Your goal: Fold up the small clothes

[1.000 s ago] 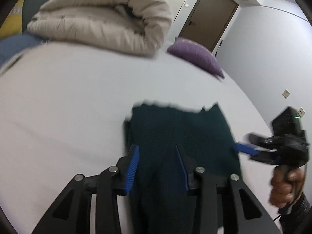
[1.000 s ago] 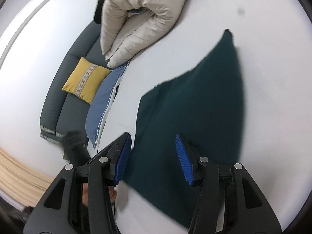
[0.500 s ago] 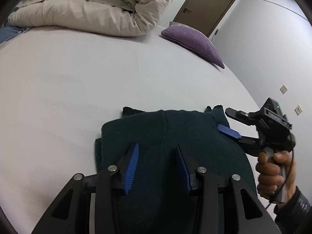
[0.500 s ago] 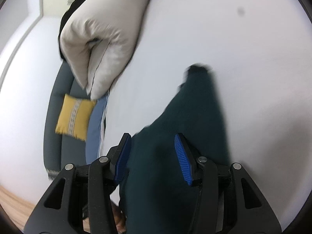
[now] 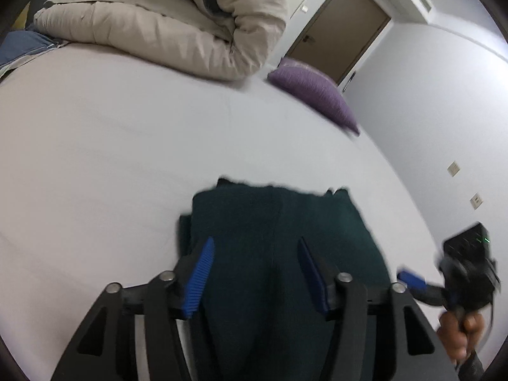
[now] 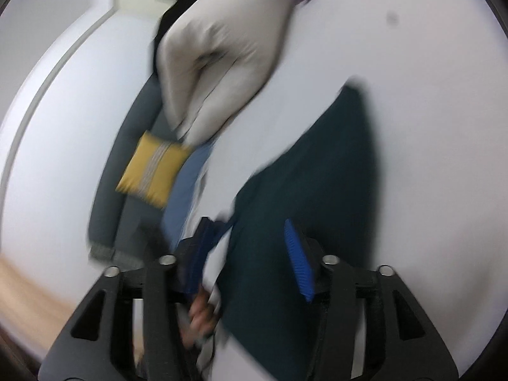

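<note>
Both claws [image 5: 255, 277] [image 6: 250, 255] spreading wider over green garment [image 5: 279, 238]; only right view shows sofa [image 6: 127, 158].

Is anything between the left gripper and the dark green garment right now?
Nothing visible. The left gripper is directly over the dark green garment on the white bed, jaws opening with only cloth showing between the pads, not pinched. The rolled duvet lies far beyond.

Beige duvet [image 5: 165, 28] rolled at bed's [image 5: 95, 146] far end, purple pillow [image 5: 314, 93] beside, yellow cushion [image 6: 154, 168] on gray sofa [image 6: 127, 146].
</note>
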The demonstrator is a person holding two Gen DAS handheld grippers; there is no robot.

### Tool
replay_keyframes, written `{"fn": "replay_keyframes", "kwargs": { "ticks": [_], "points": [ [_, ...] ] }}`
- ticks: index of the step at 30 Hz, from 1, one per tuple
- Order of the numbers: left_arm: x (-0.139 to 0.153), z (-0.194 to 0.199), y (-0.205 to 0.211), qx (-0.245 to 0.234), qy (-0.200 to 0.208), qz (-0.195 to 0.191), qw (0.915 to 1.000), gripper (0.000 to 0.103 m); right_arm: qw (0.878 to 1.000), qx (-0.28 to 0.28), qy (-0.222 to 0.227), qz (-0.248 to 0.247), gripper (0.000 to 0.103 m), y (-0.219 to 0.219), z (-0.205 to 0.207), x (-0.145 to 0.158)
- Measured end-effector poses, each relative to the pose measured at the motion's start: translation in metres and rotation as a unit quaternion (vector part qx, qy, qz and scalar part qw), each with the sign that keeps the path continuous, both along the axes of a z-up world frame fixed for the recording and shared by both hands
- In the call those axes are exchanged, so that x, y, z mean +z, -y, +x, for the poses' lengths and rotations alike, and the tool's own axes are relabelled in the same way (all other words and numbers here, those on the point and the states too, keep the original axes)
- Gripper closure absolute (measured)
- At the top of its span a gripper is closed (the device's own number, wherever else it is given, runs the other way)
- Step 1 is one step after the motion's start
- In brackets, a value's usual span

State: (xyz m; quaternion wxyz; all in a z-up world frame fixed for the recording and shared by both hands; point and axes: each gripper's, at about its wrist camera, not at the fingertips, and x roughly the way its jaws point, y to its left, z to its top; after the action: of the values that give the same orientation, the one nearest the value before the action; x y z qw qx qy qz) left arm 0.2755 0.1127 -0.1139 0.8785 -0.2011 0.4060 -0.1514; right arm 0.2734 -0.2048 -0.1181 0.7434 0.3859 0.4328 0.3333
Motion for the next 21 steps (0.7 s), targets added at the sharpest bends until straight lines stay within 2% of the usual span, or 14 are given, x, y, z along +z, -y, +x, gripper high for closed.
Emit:
{"fn": "replay_keyframes", "kwargs": {
  "ticks": [1,3,5,6,7,8,9,10,11,14,17,21],
  "points": [
    [-0.007,0.002,0.000,-0.005,-0.012,0.000,0.9999,0.045,1.000,0.023,-0.006,-0.013,0.041,-0.012,-0.009,-0.008],
    [-0.010,0.001,-0.007,0.001,-0.017,-0.018,0.9997,0.049,0.999,0.026,-0.007,-0.032,0.042,-0.019,-0.015,-0.020],
    [0.000,-0.005,-0.016,0.014,-0.018,-0.028,0.9994,0.047,1.000,0.004,-0.019,-0.011,0.042,-0.010,-0.016,-0.021],
    [0.010,-0.014,-0.022,0.020,-0.005,-0.027,0.9994,0.044,1.000,-0.011,-0.026,-0.008,0.041,-0.004,-0.018,-0.015],
    [0.016,-0.020,-0.026,0.022,0.003,-0.023,0.9995,0.042,1.000,-0.020,-0.015,-0.013,0.040,0.001,-0.022,-0.007],
    [0.022,-0.027,-0.031,0.024,0.009,-0.015,0.9995,0.036,0.999,-0.026,-0.004,-0.021,0.038,0.005,-0.027,-0.001],
    [0.025,-0.036,-0.039,0.029,0.008,-0.016,0.9994,0.029,0.999,-0.035,0.003,-0.031,0.031,0.011,-0.031,0.006],
    [0.023,-0.039,-0.045,0.031,0.002,-0.022,0.9993,0.027,0.998,-0.047,-0.003,-0.041,0.026,0.019,-0.037,0.007],
    [0.020,-0.043,-0.052,0.034,-0.010,-0.033,0.9988,0.027,0.997,-0.053,-0.008,-0.047,0.023,0.025,-0.041,0.006],
    [0.003,-0.052,-0.064,0.029,-0.049,-0.067,0.9961,0.027,0.996,-0.063,-0.040,-0.058,0.023,0.032,-0.044,-0.008],
    [-0.017,-0.051,-0.066,0.010,-0.095,-0.120,0.9882,0.027,0.996,-0.046,-0.066,-0.049,0.023,0.030,-0.049,-0.026],
    [-0.032,-0.042,-0.062,0.006,-0.122,-0.137,0.9830,0.028,0.994,-0.033,-0.094,-0.047,0.026,0.017,-0.044,-0.048]
  ]
}}
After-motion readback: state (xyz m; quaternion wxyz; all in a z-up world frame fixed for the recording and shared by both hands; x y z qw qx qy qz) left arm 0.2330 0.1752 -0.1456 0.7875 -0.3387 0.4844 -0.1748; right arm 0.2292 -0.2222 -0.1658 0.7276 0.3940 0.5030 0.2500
